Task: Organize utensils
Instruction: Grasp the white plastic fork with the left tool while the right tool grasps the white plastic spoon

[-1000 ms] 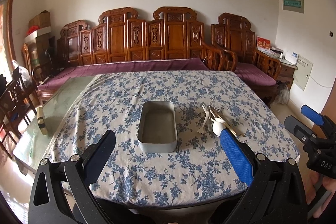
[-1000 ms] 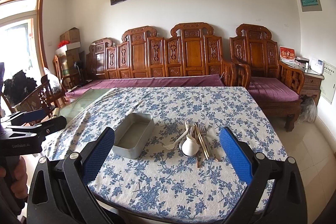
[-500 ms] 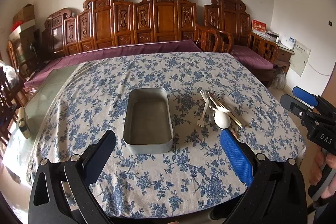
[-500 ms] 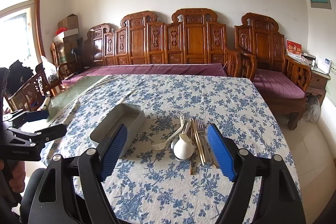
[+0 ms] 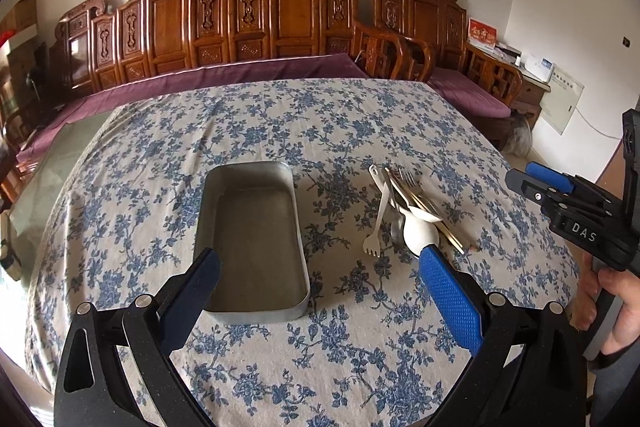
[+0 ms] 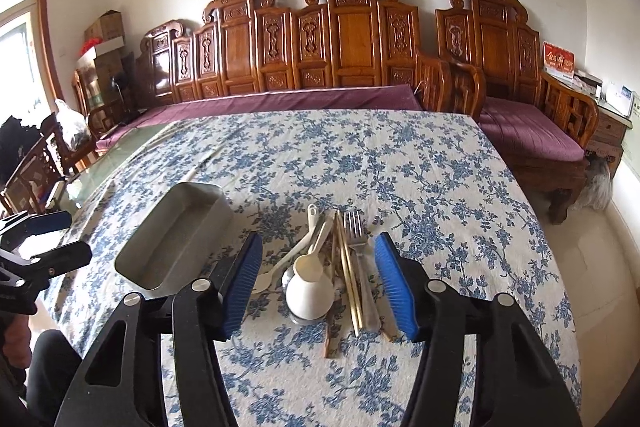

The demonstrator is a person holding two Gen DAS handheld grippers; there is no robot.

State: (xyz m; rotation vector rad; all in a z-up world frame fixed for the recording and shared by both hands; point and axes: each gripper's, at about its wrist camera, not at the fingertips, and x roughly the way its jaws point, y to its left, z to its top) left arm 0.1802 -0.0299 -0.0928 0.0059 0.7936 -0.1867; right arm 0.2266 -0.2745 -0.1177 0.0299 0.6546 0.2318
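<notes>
Nothing sorted yet. The metal tray sits empty on the flowered tablecloth, long side running away from the person. All the utensils lie in one heap just beside the tray, to its right: a white ladle-type spoon on top, a pale plastic fork, a metal fork, gold chopsticks, and more underneath that cannot be told apart.

Right claw hangs above the near end of the heap, half open. Its jaws have just been closing; the utensils sit in line between the blue pads but nothing is gripped, no pad touching.

Left claw is wide open and empty, poised over the near end of the tray, one finger in front of the tray's near left corner.

Judgement: task at its very start. First pick is being lined up; every piece is left to move into the tray. Stacked, crossed handles may drag neighbours along when one is lifted.
</notes>
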